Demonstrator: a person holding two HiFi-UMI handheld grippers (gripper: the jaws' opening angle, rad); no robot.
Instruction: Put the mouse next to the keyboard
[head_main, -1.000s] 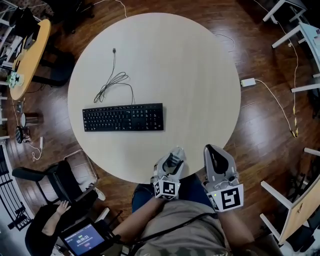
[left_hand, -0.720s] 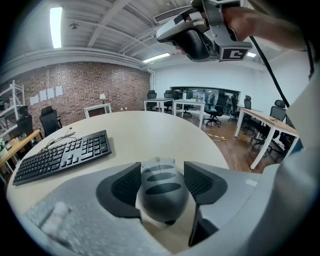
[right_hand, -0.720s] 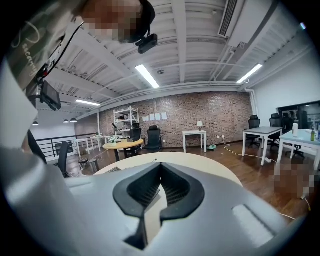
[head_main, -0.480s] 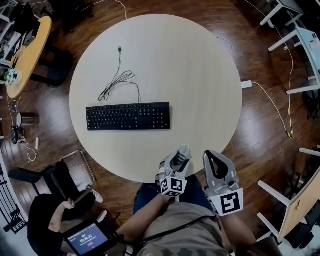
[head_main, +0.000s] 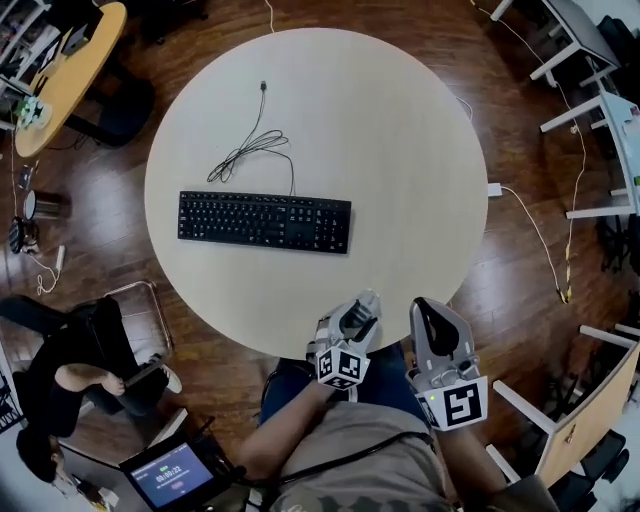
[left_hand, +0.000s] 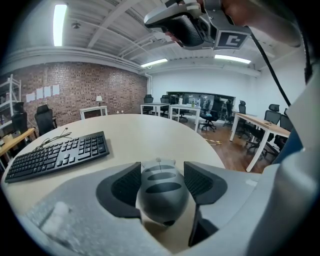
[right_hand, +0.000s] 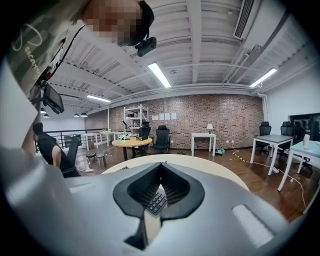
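Observation:
A black keyboard (head_main: 265, 221) lies left of centre on the round pale table (head_main: 400, 150), its cable (head_main: 255, 145) coiled behind it. My left gripper (head_main: 362, 306) hovers at the table's near edge, shut on a grey mouse (head_main: 351, 321). In the left gripper view the mouse (left_hand: 161, 189) sits clamped between the dark pads (left_hand: 122, 186), with the keyboard (left_hand: 55, 154) ahead to the left. My right gripper (head_main: 428, 310) hangs just right of the left one, off the table edge, shut with nothing held. The right gripper (right_hand: 161, 167) view shows the keyboard (right_hand: 156, 202) through the gap below its closed tips.
A person (head_main: 70, 370) sits at lower left beside a laptop screen (head_main: 172, 475). White cables (head_main: 545, 240) and a power brick (head_main: 494, 189) lie on the wooden floor to the right. A second round table (head_main: 65, 70) stands at upper left, and desks (head_main: 600, 60) at upper right.
The head view has swung, so the table and keyboard sit further right and lower in frame. Both grippers hold nearly the same place, the left still shut on the mouse.

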